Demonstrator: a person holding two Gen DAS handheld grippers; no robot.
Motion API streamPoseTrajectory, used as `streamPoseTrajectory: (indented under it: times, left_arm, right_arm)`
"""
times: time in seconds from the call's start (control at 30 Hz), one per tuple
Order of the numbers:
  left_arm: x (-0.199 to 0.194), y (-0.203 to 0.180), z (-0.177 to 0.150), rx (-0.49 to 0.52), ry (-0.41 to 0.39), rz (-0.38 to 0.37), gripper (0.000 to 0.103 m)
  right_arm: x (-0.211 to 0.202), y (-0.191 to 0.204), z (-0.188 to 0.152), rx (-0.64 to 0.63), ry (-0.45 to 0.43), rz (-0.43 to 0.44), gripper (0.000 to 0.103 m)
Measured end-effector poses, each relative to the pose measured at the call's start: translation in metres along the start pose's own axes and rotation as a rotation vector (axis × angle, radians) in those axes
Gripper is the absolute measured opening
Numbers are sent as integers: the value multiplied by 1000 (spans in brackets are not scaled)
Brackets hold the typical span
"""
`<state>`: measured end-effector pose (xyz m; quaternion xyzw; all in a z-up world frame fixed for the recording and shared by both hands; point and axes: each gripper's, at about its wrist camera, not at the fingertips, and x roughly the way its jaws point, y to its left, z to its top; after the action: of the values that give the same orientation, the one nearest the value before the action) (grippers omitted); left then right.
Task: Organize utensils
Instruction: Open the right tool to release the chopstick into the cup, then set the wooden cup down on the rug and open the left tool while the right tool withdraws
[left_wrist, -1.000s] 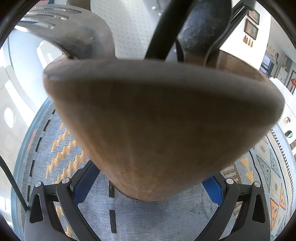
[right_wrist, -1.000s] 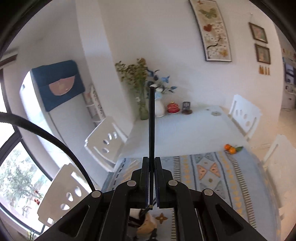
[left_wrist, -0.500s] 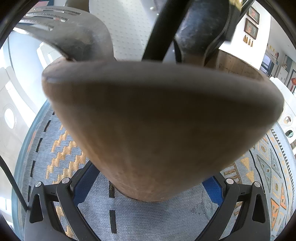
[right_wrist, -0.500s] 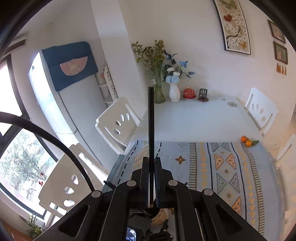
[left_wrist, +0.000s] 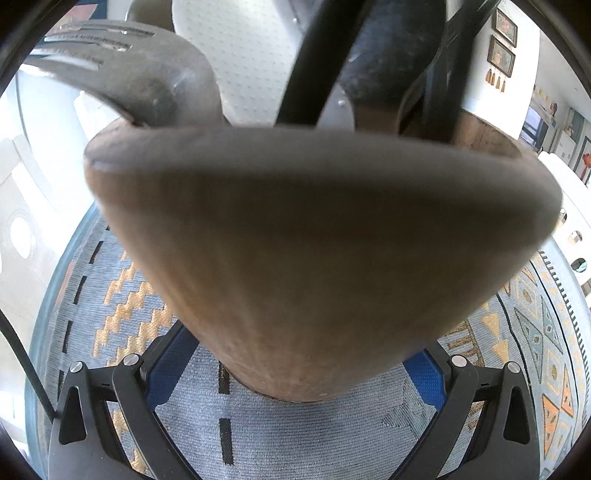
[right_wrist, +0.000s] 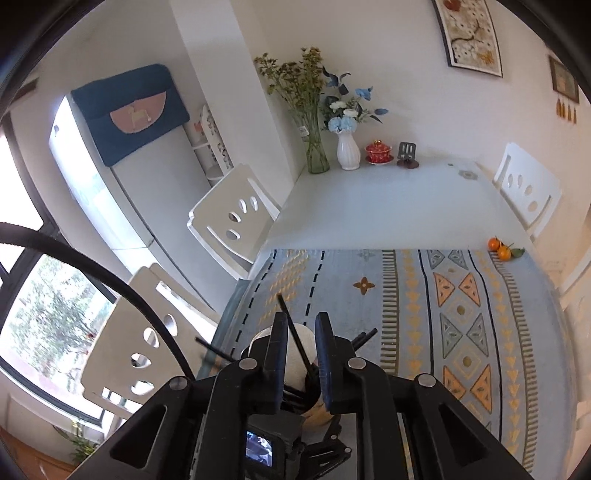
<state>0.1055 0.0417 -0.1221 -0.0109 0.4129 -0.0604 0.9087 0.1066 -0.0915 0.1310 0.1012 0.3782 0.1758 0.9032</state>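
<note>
A brown wooden utensil holder (left_wrist: 314, 229) fills the left wrist view, standing on the patterned cloth. My left gripper (left_wrist: 295, 369) is shut on its base, a blue pad on each side. Out of the holder stick a grey slotted spatula (left_wrist: 140, 74), a black handle (left_wrist: 314, 62) and a dark spoon head (left_wrist: 388, 48). In the right wrist view my right gripper (right_wrist: 301, 319) hovers just above the holder (right_wrist: 317, 410). Its jaws are opening. A thin black stick (right_wrist: 284, 306) leans loose between them, touching neither pad, its lower end down among the utensils. A white utensil head (right_wrist: 299, 350) shows behind it.
The blue patterned cloth (right_wrist: 461, 314) covers the near half of a white table (right_wrist: 388, 206). Two oranges (right_wrist: 500, 249) lie at its right edge. Vases with flowers (right_wrist: 347, 147) and a red lidded cup (right_wrist: 377, 150) stand at the far end. White chairs (right_wrist: 232, 218) line the left side.
The right gripper sank and tipped down over the holder. Its jaws parted, and the black stick, earlier clamped upright, now leans free. The left gripper and holder kept still.
</note>
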Motion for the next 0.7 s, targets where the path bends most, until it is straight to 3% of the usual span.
streamPoseTrajectory:
  times: [0.07, 0.2, 0.4, 0.7]
  left_arm:
    - [1, 0, 0, 1, 0, 1, 101]
    - [-2, -1, -1, 3, -1, 5, 101]
    - [-1, -4, -3, 5, -3, 8, 101]
    - [1, -7, -5, 7, -9, 11, 101]
  right_arm:
    - [-8, -2, 4, 6, -19, 0, 15]
    - [-26, -6, 11, 17, -71, -1, 29]
    - [-48, -13, 13, 34, -118, -8, 39]
    - [-63, -35, 8, 73, -125, -18, 42]
